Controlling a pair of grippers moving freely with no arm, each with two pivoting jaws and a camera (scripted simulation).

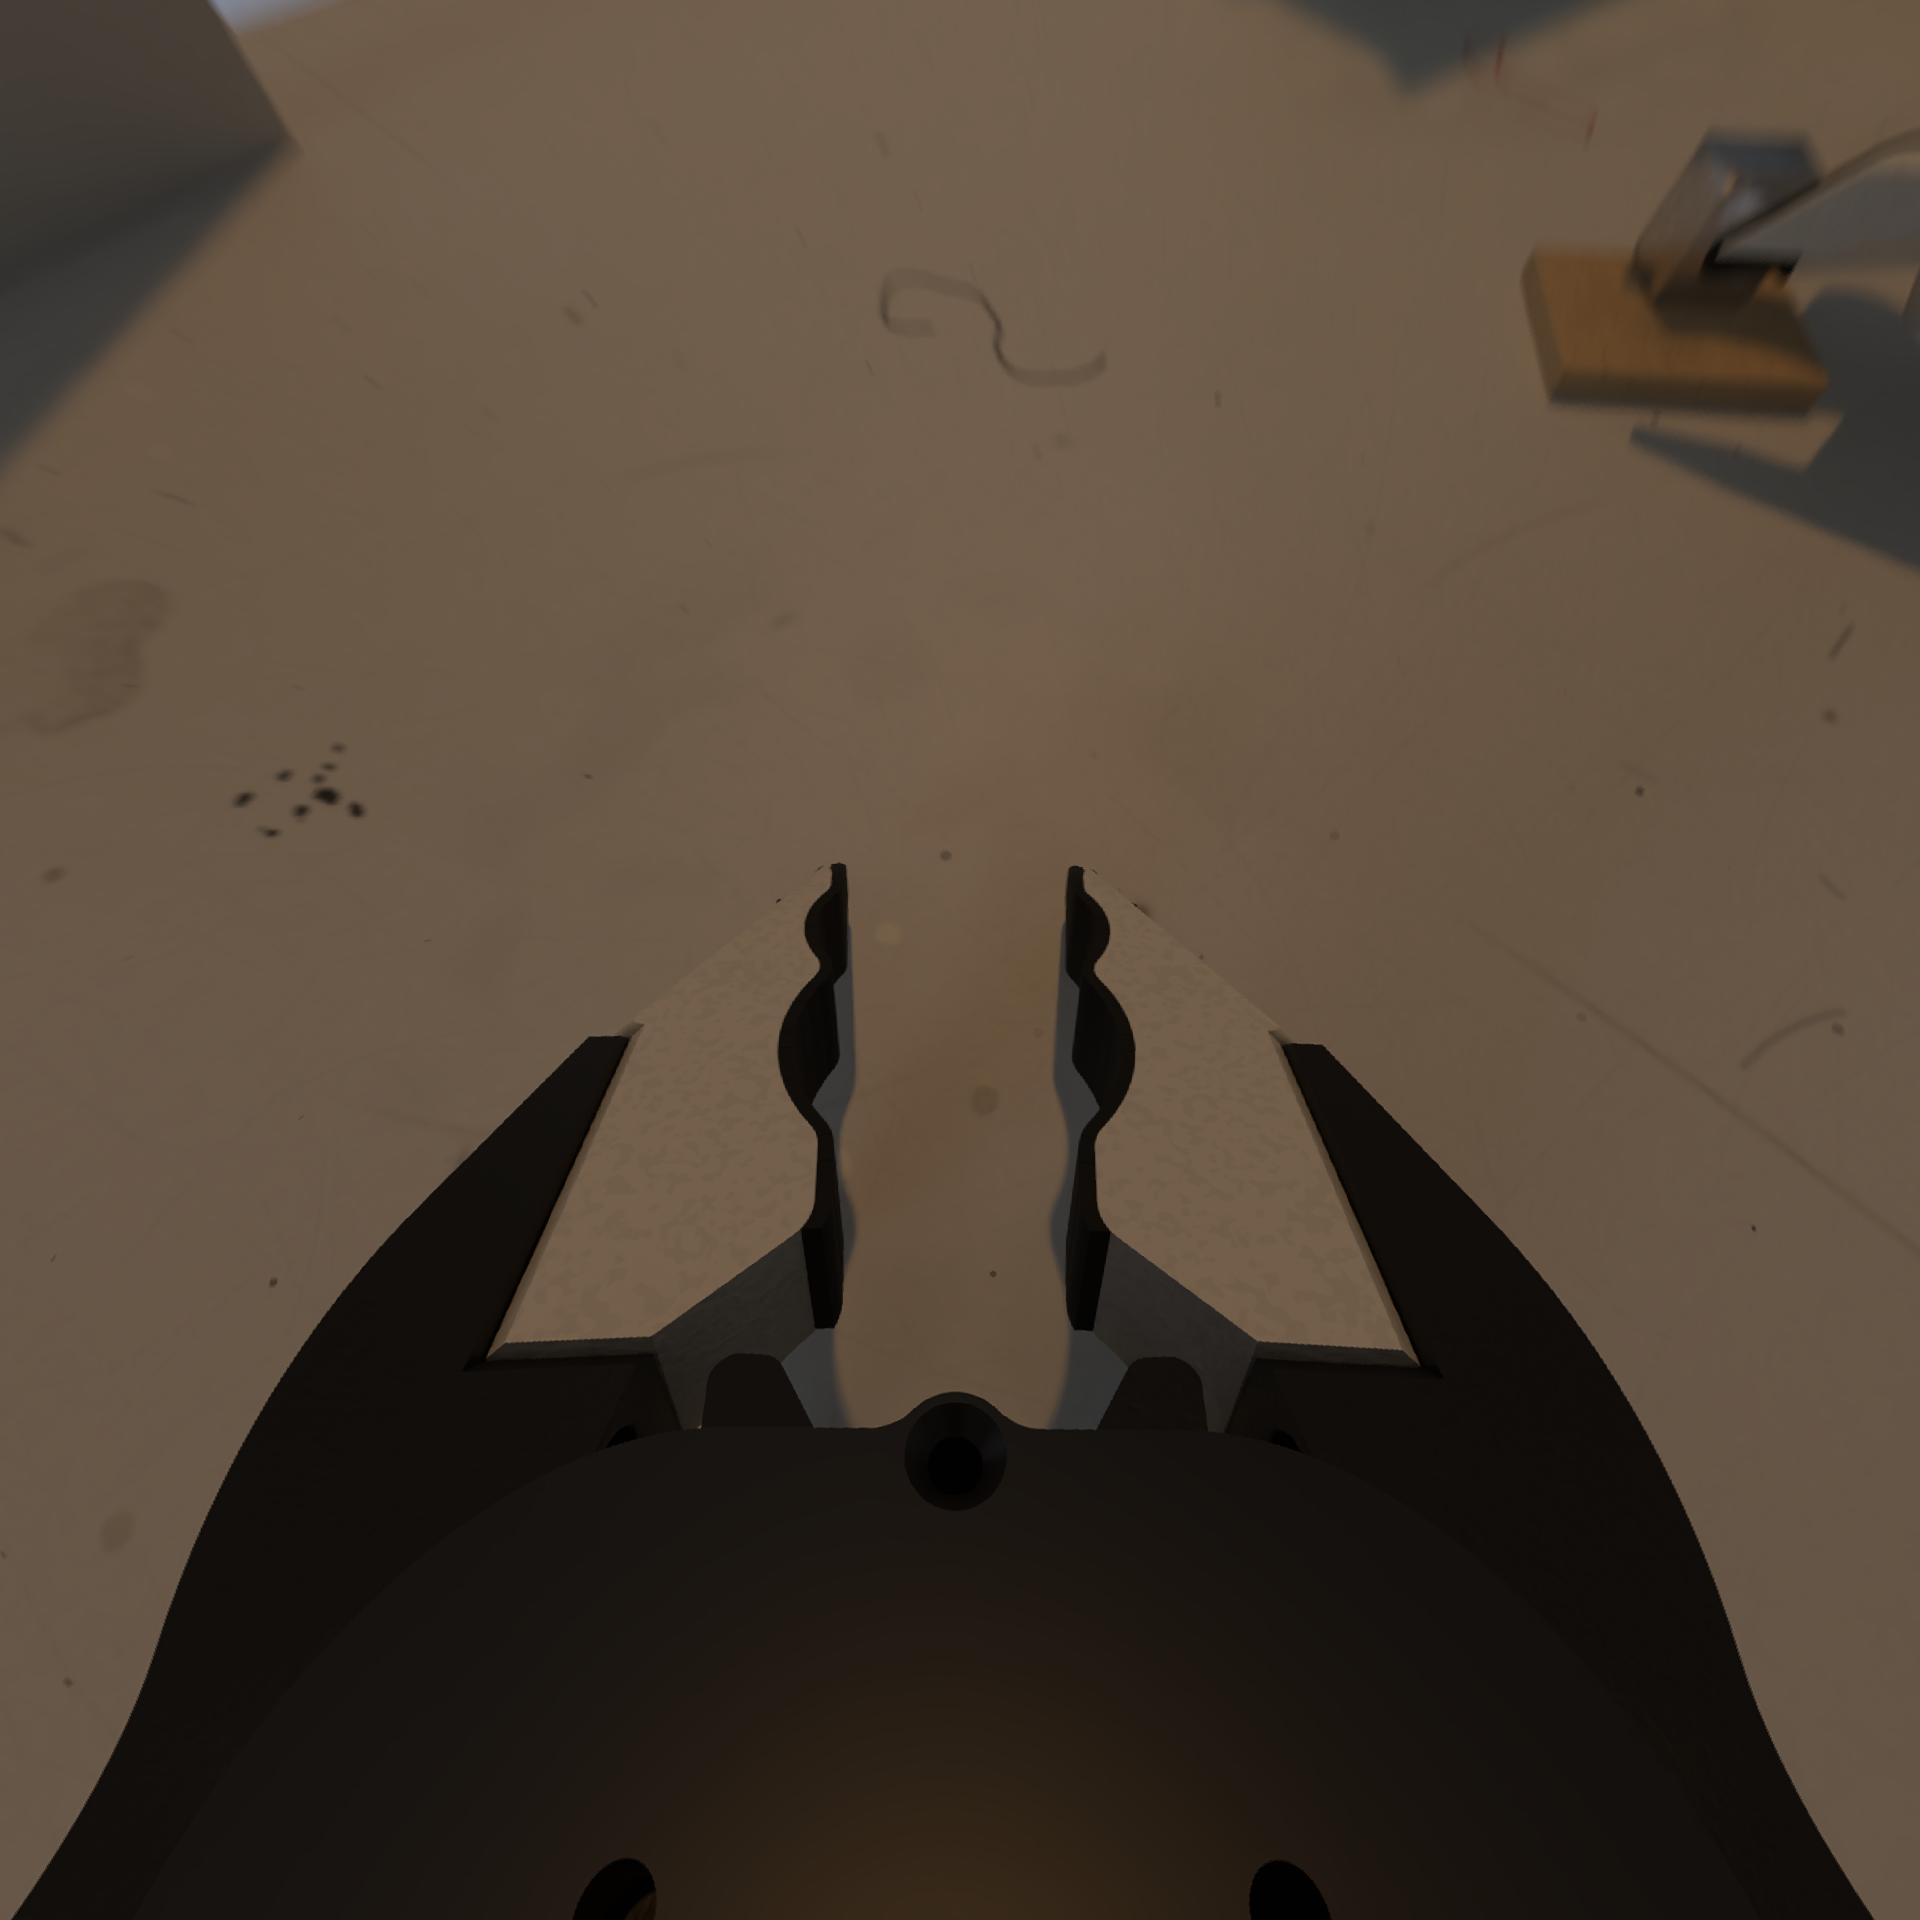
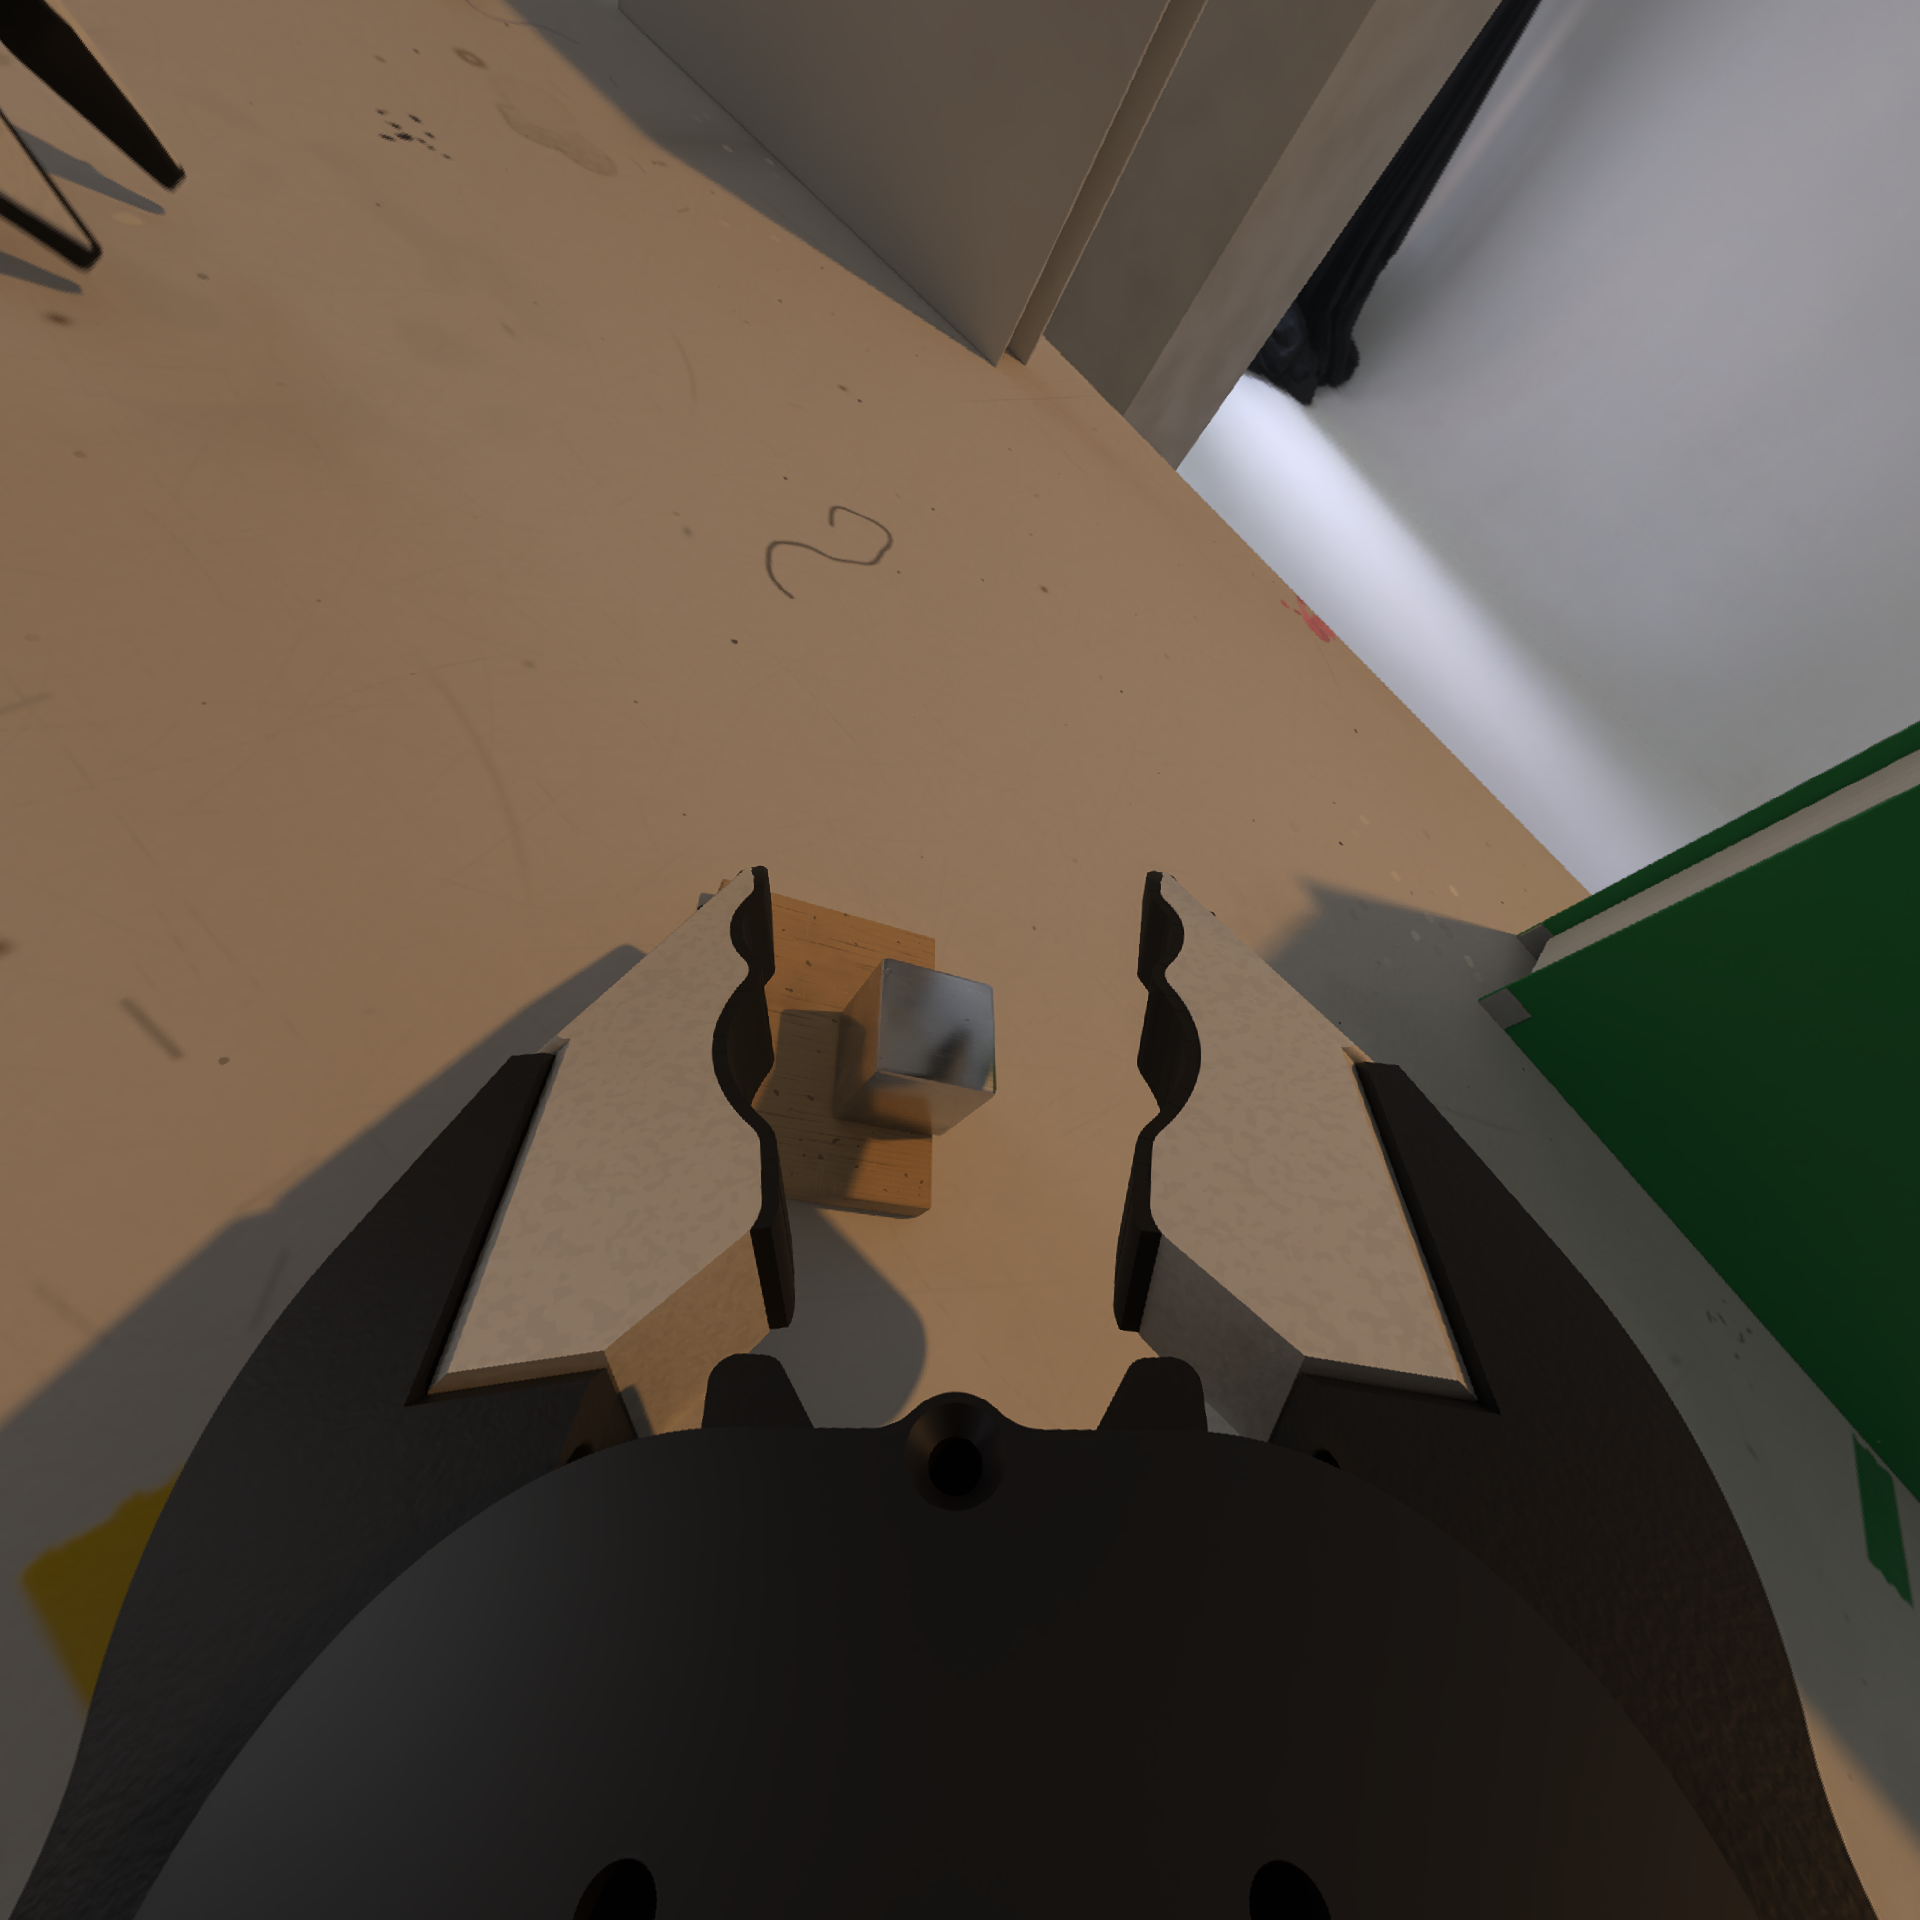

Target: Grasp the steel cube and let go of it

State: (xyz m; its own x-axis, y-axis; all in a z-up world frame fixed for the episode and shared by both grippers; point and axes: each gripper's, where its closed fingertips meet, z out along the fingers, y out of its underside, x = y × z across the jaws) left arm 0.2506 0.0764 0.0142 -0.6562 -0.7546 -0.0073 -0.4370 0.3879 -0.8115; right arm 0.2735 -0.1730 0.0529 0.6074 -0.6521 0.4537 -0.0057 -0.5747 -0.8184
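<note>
The steel cube [image 2: 920, 1049] is shiny and stands on a small wooden block [image 2: 852, 1153] on the tan table. In the right wrist view it lies below the gap between my fingers, nearer the left finger, and touches neither. My right gripper [image 2: 955, 876] is wide open and empty. My left gripper [image 1: 958, 871] is open with a narrower gap, empty, over bare table. From the left wrist view the wooden block [image 1: 1662, 332] and the blurred steel cube [image 1: 1688, 218] show far off at the upper right.
A green board [image 2: 1714, 1039] stands close on the right of the right gripper. Grey panels [image 2: 935, 156] rise at the table's far edge, with a white wall beyond. A black pointed shape [image 2: 94, 104] sits at the top left. A grey box [image 1: 104, 135] stands at the far left.
</note>
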